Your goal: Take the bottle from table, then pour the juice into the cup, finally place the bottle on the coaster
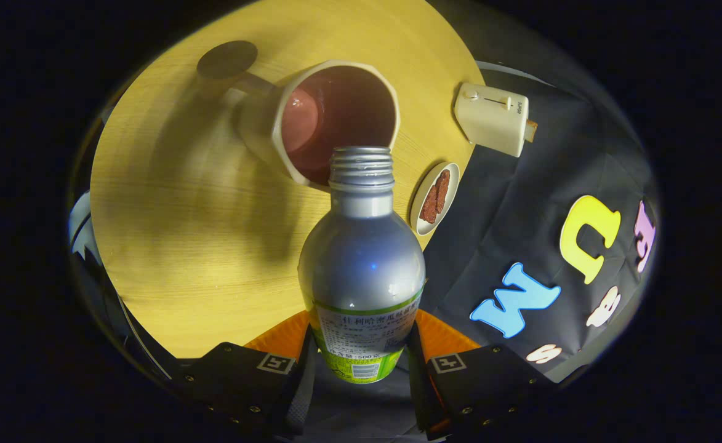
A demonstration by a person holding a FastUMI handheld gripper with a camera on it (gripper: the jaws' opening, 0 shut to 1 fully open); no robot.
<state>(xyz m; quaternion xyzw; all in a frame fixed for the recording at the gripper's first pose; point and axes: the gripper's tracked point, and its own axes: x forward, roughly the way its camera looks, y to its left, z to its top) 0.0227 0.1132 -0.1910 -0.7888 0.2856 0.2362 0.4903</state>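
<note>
Gripper [361,363]: you clamped the bottle [362,258], mouth tipped at the cup [335,120] rim; pouring step, needing more tilt.

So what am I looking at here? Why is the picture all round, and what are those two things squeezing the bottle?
The camera rides on a pair of tongs that a person holds in a hand, so you look forward along them. Its lens bends the view round like a fish's eye. The two fingers at the bottom press on a silver bottle from both sides, so it is held. Its cap is off, and its open neck is tipped over the rim of a cream mug. Below lies a round yellow wooden table. On it sit a small dish with something reddish-brown, a cream toaster and a dark round coaster beyond the mug.
</note>
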